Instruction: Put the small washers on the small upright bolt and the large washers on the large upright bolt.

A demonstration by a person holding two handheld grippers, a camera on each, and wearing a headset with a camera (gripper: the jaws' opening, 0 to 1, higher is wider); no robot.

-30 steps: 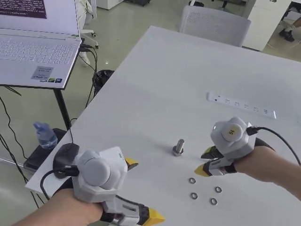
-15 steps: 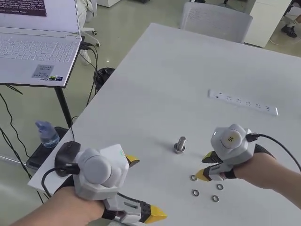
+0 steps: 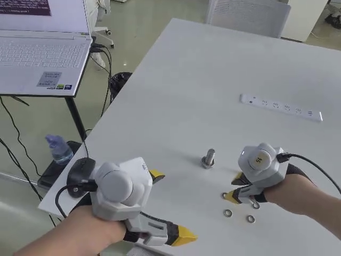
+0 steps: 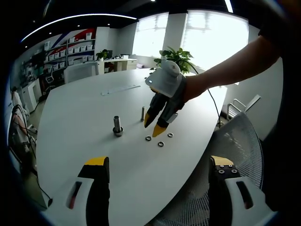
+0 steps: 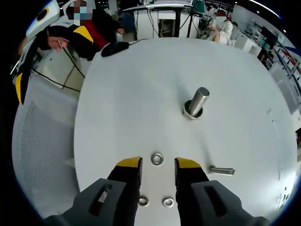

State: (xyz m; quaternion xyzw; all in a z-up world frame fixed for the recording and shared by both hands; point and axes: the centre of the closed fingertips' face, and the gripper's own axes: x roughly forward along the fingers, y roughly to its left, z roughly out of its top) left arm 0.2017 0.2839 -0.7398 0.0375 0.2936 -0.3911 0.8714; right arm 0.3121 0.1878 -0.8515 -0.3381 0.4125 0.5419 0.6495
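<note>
A large upright bolt [image 3: 209,158] [image 4: 117,126] [image 5: 197,102] stands on the white table [image 3: 181,96]. A thin small bolt [image 4: 143,113] [image 5: 222,170] stands beside my right gripper. Several small washers [image 3: 228,213] [image 4: 160,144] lie flat near the front edge. My right gripper [image 3: 234,190] [image 4: 157,125] [image 5: 158,164] is open, tips down close over the table, with one washer [image 5: 157,158] in the gap between them, untouched. Two more washers [image 5: 168,202] lie under its body. My left gripper [image 3: 171,205] [image 4: 159,162] hangs wide open off the table's near-left edge, holding nothing.
A white power strip [image 3: 279,106] lies far right on the table. Off the left edge sit a laptop [image 3: 37,53] on a stand, a bottle [image 3: 59,149] and a black mouse [image 3: 80,168]. A mesh chair [image 3: 250,16] stands at the far end.
My right gripper has dropped and moved toward me, down onto the group of washers. The left gripper has hardly moved; the head camera has tilted.
</note>
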